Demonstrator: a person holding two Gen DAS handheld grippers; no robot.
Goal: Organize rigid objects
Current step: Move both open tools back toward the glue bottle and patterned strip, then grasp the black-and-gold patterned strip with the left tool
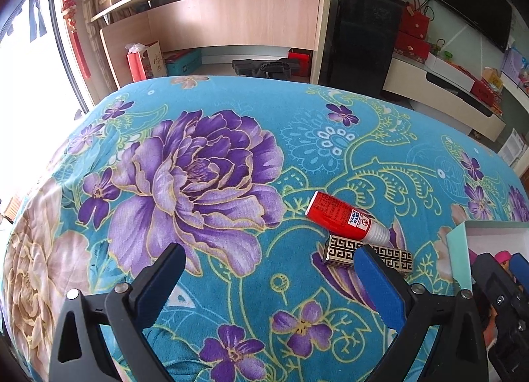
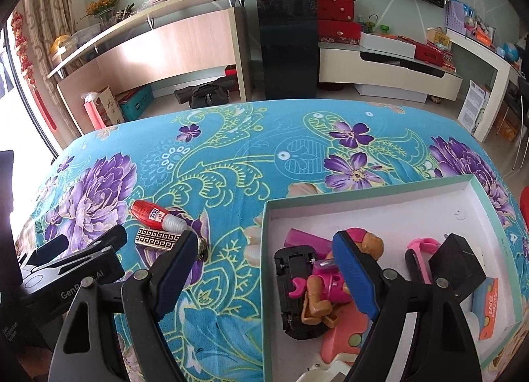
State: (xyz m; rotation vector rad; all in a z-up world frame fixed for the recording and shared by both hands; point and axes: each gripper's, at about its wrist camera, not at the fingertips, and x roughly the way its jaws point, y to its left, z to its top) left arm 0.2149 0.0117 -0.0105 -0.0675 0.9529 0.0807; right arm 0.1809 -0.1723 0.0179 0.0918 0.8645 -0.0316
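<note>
While most of the clutter already sits in the shallow white cardboard box with the pale green rim point(image 2: 469, 183), two items are left out on the blue floral tablecloth point(image 1: 231, 282): a red squeeze bottle with a clear nozzle point(image 1: 344, 216) and a small black-and-gold box with a Greek-key pattern point(image 1: 344, 249). They lie touching or nearly so (the bottle's nozzle runs over the far edge of the patterned box), just left of the tray.

Inside the tray: a pink-and-tan plastic toy figure point(image 2: 322, 286), a black toy car chassis point(image 2: 291, 269), a magenta flat block point(image 2: 304, 238), a pink-handled tool point(image 2: 421, 249), a black cube-shaped plug adapter point(image 2: 459, 263), an orange card pack point(image 2: 492, 309) and a salmon-pink plastic piece point(image 2: 340, 339). All loosely piled at the near end, far half bare.

Left gripper point(image 1: 269, 271): jaws spread wide, nothing between the pads; its right finger overlaps the patterned box in view, contact can't be confirmed. Right gripper point(image 2: 264, 269): also wide open and empty, straddling the tray's left wall, one finger over the cloth, the other over the toy figure.

My read: mostly done, two pickups remaining. Patterned box looks like the likelier next target for the left side.
</note>
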